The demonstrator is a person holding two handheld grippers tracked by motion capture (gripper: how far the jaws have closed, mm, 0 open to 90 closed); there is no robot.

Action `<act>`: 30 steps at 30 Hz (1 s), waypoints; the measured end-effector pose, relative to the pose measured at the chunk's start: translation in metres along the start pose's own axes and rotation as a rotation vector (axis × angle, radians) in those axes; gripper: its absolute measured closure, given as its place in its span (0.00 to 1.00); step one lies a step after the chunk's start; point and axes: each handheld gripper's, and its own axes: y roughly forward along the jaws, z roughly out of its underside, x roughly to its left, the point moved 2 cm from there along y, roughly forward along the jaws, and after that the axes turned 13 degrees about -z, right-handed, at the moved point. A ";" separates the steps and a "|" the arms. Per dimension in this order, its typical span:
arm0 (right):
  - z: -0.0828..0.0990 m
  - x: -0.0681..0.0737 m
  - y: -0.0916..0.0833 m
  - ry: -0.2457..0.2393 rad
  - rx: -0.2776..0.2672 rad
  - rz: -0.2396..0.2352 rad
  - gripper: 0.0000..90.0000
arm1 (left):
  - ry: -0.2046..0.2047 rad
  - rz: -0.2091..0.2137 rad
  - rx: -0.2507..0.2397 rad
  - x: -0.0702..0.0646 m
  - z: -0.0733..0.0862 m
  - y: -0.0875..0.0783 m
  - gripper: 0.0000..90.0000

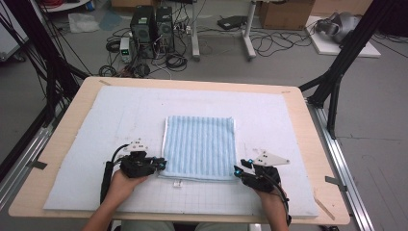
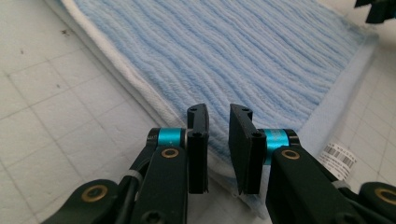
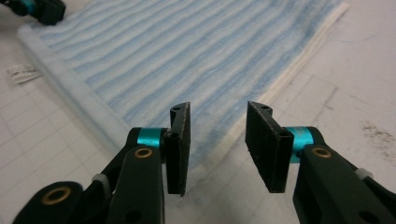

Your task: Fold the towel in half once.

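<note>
A folded light blue striped towel (image 1: 199, 147) with a white edge lies flat in the middle of the white grid mat (image 1: 115, 120). My left gripper (image 1: 161, 165) is at the towel's near left corner. In the left gripper view its jaws (image 2: 218, 112) stand a narrow gap apart over the towel (image 2: 233, 56) edge, holding nothing. My right gripper (image 1: 236, 171) is at the near right corner. Its jaws (image 3: 218, 109) are wider open above the towel (image 3: 187, 51) corner. A small white label (image 2: 339, 158) sticks out from the towel's near edge.
The mat covers a wooden table (image 1: 308, 120), with its front edge close to the person's hands. Black frame legs (image 1: 337, 72) stand at both sides. Beyond the table, computers (image 1: 151, 26), cables and cardboard boxes (image 1: 286, 14) sit on the floor.
</note>
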 end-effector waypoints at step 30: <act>-0.046 -0.054 -0.023 0.035 -0.038 0.214 0.12 | -0.077 -0.128 -0.413 0.048 -0.041 -0.029 0.18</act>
